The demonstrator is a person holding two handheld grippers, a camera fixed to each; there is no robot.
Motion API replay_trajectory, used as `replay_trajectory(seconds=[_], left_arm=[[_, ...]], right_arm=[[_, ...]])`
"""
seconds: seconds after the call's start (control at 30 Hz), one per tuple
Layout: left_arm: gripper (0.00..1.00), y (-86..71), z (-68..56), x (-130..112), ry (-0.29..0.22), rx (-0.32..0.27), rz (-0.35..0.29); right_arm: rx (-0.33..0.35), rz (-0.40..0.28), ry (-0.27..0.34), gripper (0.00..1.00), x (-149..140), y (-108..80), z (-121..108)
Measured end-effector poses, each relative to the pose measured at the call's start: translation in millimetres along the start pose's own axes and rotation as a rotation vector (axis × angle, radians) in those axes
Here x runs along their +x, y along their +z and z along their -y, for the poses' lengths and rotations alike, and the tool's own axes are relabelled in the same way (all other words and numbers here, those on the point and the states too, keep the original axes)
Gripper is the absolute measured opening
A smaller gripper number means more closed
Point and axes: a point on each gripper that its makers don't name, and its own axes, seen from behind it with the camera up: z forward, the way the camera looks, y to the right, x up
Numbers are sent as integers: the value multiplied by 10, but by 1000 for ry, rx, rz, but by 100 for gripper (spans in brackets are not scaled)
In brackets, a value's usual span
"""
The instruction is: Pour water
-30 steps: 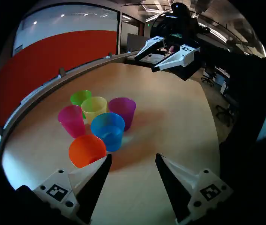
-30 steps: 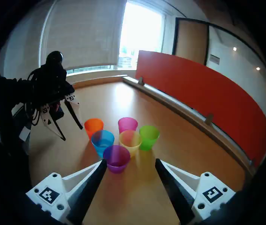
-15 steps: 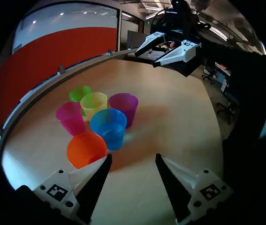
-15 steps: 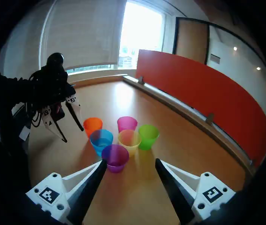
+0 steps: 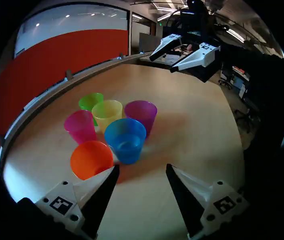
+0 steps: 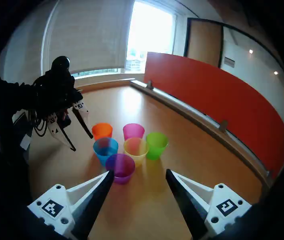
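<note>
Six translucent plastic cups stand upright in a tight cluster on the pale wooden table (image 5: 190,120), walls close or touching. We take the blue plastic cup (image 5: 125,138) as the one to lift, since a little water seems to lie in its bottom.

Left tool (image 5: 142,168): fingers spread wide, nothing between them. The blue cup lies just ahead, a touch left of its centre line. The orange plastic cup (image 5: 91,159) sits nearer, just beside the tool's left finger, and we judge it likely to crowd a straight approach.

Right tool (image 6: 139,173): also wide and empty. The purple plastic cup (image 6: 120,166) is nearest ahead of it, and the blue one stands behind that, partly screened. We judge the left tool better placed for the blue cup.

The cups' long axes are vertical, so a grasp would come from the side, across the wall.

Yellow plastic cup (image 5: 107,112), pink plastic cup (image 5: 79,126) and green plastic cup (image 5: 90,100) stand further back. We cannot tell which is to receive the water.

The left gripper view looks down into the cups, so it gives their contents. The right gripper view gives the left tool from outside, hanging above the table just beside the orange cup, apparently not touching it.
</note>
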Motion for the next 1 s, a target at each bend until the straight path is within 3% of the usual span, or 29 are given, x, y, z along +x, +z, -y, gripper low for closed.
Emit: replay_trajectory(seconds=[0.77,1.0], left_arm=[[86,223,250,104,25,21,6],[86,304,262,142,36,10,8]], right_arm=[[-4,10,1,100,-13,41,-59],[-6,17,2,100,-50,45,-79]])
